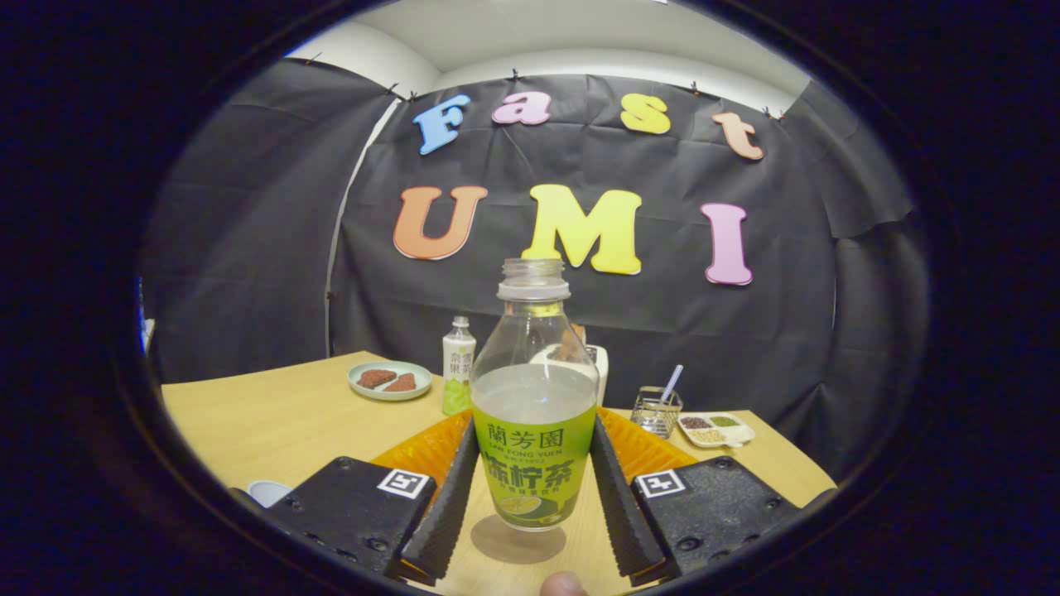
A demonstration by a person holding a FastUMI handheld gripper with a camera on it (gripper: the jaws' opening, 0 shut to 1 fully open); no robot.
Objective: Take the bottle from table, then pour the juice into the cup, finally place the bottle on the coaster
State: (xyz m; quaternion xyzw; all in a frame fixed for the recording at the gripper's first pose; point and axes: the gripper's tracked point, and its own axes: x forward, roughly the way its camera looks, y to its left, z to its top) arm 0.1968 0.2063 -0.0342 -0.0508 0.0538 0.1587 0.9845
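- Your gripper view rides on the gripper (530, 488), low over the table (273, 422), facing 12 o'clock at the booth wall (580, 331).
- Close in: bottle (534, 414) between the fingers, both pads against it.

- The bottle (534, 414) was seen to be clear, with pale cloudy liquid and a green label carrying dark characters.
- An orange, ribbed coaster (431, 451) was seen behind it, from 9 to 3 o'clock.
- The table (265, 422) was light wood-coloured.
- At 11 o'clock, a pale green plate (389, 389) carried reddish-brown pieces.
- A smaller bottle (458, 364) was white above, green below.
- At 2 o'clock, a white divided dish (716, 430) held brown, green and tan fillings.
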